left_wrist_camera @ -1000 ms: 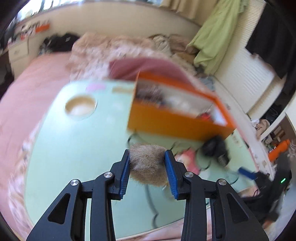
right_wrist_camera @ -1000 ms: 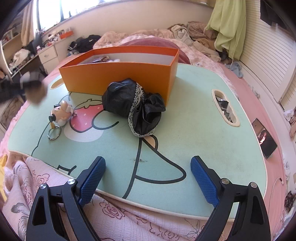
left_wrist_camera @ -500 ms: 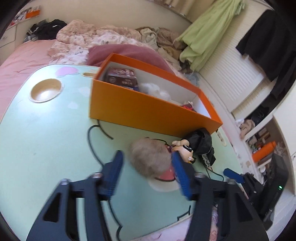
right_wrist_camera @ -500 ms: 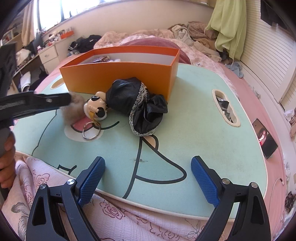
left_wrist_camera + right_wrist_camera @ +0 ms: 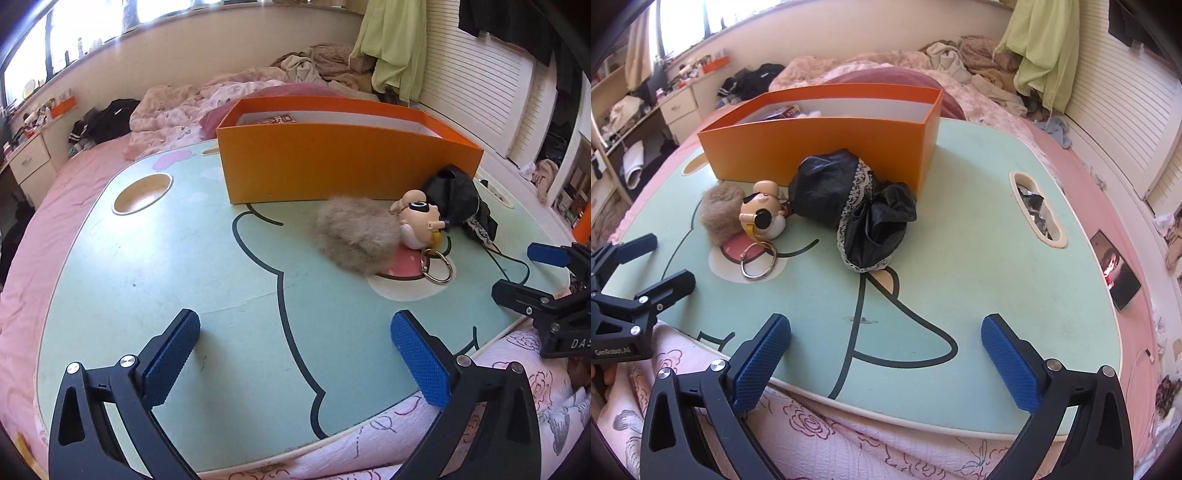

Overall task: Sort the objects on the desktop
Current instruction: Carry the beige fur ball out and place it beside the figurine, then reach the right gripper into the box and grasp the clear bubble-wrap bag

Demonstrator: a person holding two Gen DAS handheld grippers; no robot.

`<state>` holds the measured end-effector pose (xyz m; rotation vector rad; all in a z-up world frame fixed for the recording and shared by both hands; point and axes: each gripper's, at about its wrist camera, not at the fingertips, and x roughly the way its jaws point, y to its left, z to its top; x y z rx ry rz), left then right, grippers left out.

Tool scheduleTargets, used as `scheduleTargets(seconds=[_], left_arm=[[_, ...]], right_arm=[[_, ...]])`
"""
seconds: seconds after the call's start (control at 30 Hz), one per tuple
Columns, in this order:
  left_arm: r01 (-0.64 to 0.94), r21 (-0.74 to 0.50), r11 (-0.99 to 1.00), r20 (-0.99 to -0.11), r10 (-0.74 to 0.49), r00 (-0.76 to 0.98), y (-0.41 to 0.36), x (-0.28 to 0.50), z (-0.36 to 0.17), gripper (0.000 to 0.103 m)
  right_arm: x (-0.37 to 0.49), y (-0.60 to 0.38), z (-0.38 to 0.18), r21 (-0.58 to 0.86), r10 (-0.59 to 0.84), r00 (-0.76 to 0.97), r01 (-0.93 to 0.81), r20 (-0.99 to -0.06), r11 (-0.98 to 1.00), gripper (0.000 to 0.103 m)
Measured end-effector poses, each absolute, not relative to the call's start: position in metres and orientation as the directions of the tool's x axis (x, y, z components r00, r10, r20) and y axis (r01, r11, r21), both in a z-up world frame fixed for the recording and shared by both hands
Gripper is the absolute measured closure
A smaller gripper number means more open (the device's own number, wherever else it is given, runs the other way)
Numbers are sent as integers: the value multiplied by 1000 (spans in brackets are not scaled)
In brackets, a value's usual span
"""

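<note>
The left claw [image 5: 295, 354], now spread and empty, has just dropped the pompom [image 5: 356, 240] on the bench [image 5: 166, 258] beside the box [image 5: 332, 166], unsorted; right claw [image 5: 886, 354] spread too.

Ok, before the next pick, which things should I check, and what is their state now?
1. Left claw open and holding nothing: ok.
2. Right claw open and holding nothing: ok.
3. Orange box open on top, ready to receive things: ok.
4. Fur ball free to grasp: not ok, it touches the pig keychain, so the claw may drag both.
5. Black lace pouch free to grasp: not ok, it leans on the box wall and touches the keychain.
6. Whether the fur ball is joined to the keychain ring: cannot tell.
</note>
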<state>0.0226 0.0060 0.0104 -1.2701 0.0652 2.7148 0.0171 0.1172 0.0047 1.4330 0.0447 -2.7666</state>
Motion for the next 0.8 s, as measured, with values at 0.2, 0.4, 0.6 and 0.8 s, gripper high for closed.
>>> scheduleTargets(seconds=[0.2, 0.4, 0.6, 0.8], left_arm=[[-149, -21, -989, -766, 112, -633, 6, 23, 10, 0], [-149, -21, -989, -766, 111, -633, 6, 23, 10, 0], [-148, -21, -989, -766, 111, -633, 7, 21, 10, 0], [-149, -22, -989, -765, 112, -634, 7, 21, 10, 0]], right_arm=[[18, 124, 5, -27, 31, -577, -15, -816, -1000, 0], [19, 135, 5, -7, 42, -583, -62, -811, -998, 0], [23, 136, 6, -9, 31, -600, -40, -799, -999, 0], [31, 135, 7, 34, -36, -630, 15, -776, -999, 4]])
